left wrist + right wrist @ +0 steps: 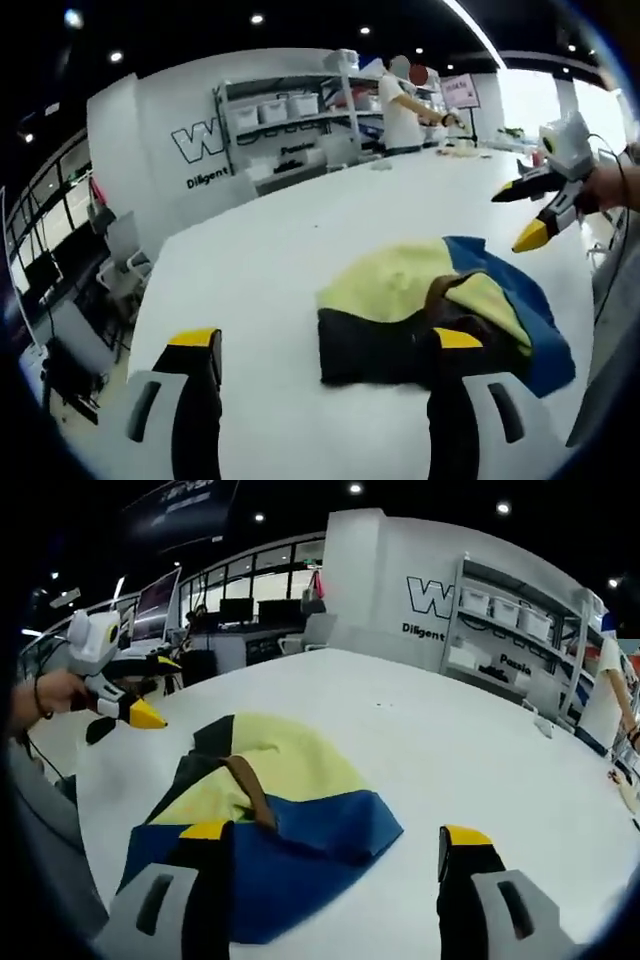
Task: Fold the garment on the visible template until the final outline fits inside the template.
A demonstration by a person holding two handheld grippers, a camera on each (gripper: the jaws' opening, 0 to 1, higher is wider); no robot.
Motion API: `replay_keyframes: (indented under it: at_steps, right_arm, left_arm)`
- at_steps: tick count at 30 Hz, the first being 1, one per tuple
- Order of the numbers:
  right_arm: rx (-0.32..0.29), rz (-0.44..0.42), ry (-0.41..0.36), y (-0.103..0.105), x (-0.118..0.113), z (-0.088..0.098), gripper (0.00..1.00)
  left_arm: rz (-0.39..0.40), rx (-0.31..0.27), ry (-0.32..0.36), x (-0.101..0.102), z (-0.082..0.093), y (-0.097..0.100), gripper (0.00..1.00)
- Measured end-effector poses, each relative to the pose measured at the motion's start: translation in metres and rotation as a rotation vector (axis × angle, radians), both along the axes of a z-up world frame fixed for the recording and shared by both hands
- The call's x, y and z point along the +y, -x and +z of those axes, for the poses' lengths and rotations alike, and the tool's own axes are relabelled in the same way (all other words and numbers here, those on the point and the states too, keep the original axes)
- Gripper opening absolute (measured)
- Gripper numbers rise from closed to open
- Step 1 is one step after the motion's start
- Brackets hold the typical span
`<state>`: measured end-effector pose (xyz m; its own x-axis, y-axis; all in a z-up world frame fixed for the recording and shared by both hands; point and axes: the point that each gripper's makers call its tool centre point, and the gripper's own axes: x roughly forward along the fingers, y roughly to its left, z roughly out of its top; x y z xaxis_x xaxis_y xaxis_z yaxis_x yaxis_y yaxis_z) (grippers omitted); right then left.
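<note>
A crumpled garment [440, 310] in pale yellow, blue and black, with a brown strap, lies on the white table [300, 230]. In the right gripper view the garment [270, 800] sits just ahead of the jaws. My left gripper [325, 345] is open above the table, nothing between its yellow-tipped jaws; its right jaw overlaps the garment's near edge. My right gripper [340, 835] is open too, hovering over the blue part. Held in a hand, the right gripper [540, 205] also shows at the right of the left gripper view, the left gripper [125, 705] at the left of the right gripper view. No template outline is discernible.
A person [405, 100] stands at the far end of the table. Shelves with white bins [290, 115] line the wall behind. Desks with monitors [160, 605] and chairs [120, 265] stand beyond the table's edge. Small items [545, 730] lie far off on the table.
</note>
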<state>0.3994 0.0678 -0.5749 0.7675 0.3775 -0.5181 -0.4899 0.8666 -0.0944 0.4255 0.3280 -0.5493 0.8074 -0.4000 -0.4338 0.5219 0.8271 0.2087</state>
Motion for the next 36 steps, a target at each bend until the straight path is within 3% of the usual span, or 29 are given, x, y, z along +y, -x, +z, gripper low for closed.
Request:
replay_keyframes:
  at_steps: [11,19,21,23,25,31,36]
  right_arm:
    - [-0.008,0.08,0.063,-0.006,0.012,-0.009,0.68]
    - [0.005,0.135,0.094,-0.007,0.025,-0.017,0.58]
    - [-0.003,0.127,0.115,-0.01,0.024,-0.018,0.6]
    - [0.0,0.148,0.127,-0.009,0.027,-0.019,0.58]
    - [0.001,0.151,0.131,-0.009,0.028,-0.021,0.56]
    - [0.027,0.178,0.152,-0.007,0.03,-0.029,0.45]
    - [0.037,0.178,0.153,-0.007,0.031,-0.033,0.4]
  left_arm:
    - [-0.11,0.003,-0.193,0.0,-0.023,-0.007,0.66]
    - [-0.173,-0.019,-0.275,-0.003,-0.033,-0.014,0.6]
    - [-0.197,-0.029,-0.306,-0.005,-0.035,-0.016,0.59]
    - [-0.196,0.008,-0.278,-0.008,-0.039,-0.018,0.56]
    - [-0.221,0.009,-0.278,-0.012,-0.04,-0.018,0.55]
    - [-0.286,-0.004,-0.36,-0.017,-0.047,-0.022,0.51]
    - [-0.39,-0.037,-0.459,-0.023,-0.056,-0.022,0.5]
